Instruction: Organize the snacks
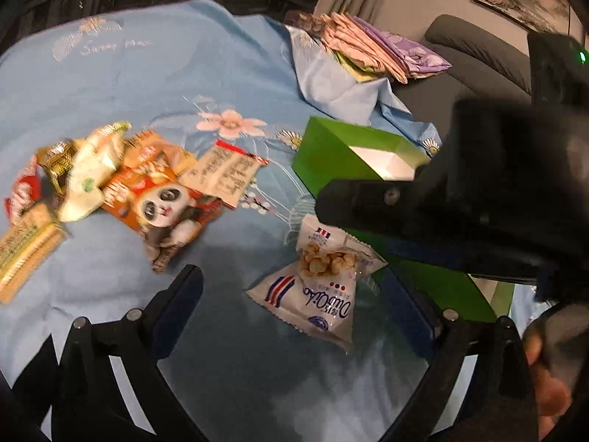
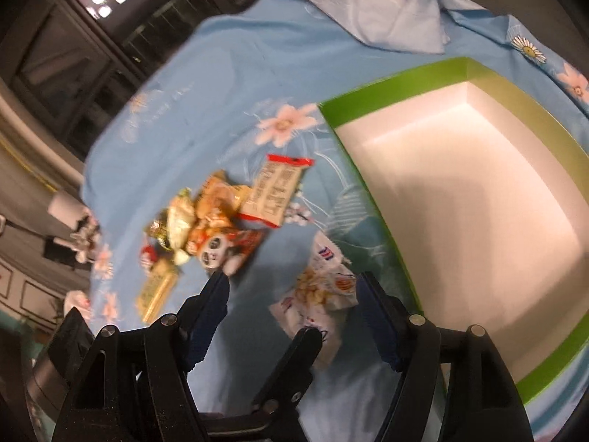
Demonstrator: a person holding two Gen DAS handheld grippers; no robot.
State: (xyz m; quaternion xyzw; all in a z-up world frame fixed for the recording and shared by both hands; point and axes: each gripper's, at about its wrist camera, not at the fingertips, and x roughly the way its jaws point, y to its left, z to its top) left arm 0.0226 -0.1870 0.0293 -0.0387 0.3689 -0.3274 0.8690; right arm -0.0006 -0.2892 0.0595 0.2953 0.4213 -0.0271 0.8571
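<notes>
A white popcorn bag [image 1: 313,294] [image 2: 316,291] lies on the blue floral cloth, just left of an open green box [image 1: 331,147] with a white inside and nothing in it [image 2: 368,105]. My left gripper [image 1: 292,276] is open wide, and the bag lies between its fingers without being pressed. My right gripper [image 2: 292,287] is also open around the same bag, its right pad close to the bag's edge. The right gripper's black body crosses the left wrist view above the bag. A pile of snack packets, one with a panda [image 1: 165,206] [image 2: 217,250], lies to the left.
Folded pink and purple cloths [image 1: 368,51] rest at the far edge of the blue cloth [image 1: 165,84]. A grey sofa [image 1: 478,55] stands behind the box. Dark windows [image 2: 92,37] lie beyond the cloth's far side.
</notes>
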